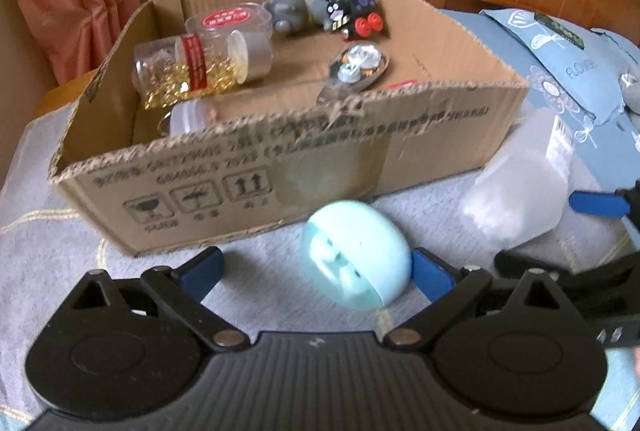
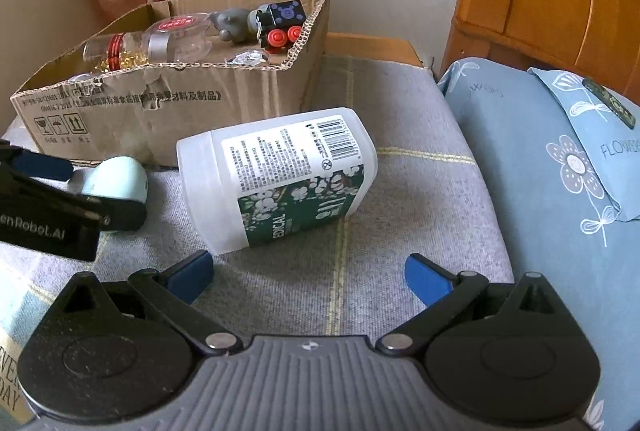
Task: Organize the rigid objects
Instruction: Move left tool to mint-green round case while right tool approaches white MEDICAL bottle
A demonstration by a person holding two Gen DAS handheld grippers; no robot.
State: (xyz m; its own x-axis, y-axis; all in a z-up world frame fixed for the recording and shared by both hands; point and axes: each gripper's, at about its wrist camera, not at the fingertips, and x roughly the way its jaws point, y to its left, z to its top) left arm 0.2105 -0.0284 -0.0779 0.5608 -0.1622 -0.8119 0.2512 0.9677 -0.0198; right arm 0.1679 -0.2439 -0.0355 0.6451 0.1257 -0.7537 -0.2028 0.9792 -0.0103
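Left gripper (image 1: 316, 271) spread wide, blue egg (image 1: 356, 255) near its right finger, not clamped, lined up for pickup. Right gripper (image 2: 308, 277) released, nothing held, facing the white bottle (image 2: 276, 179) lying on its side. Behind both, the box (image 1: 360, 159) holds jars and toys, likely the drop spot

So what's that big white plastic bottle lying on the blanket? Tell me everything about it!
The big white translucent plastic bottle lies on its side on the grey checked blanket, just in front of the cardboard box. Its label has small black print, a barcode and a green panel with white flowers. Neither gripper touches it; the open right gripper points at it.
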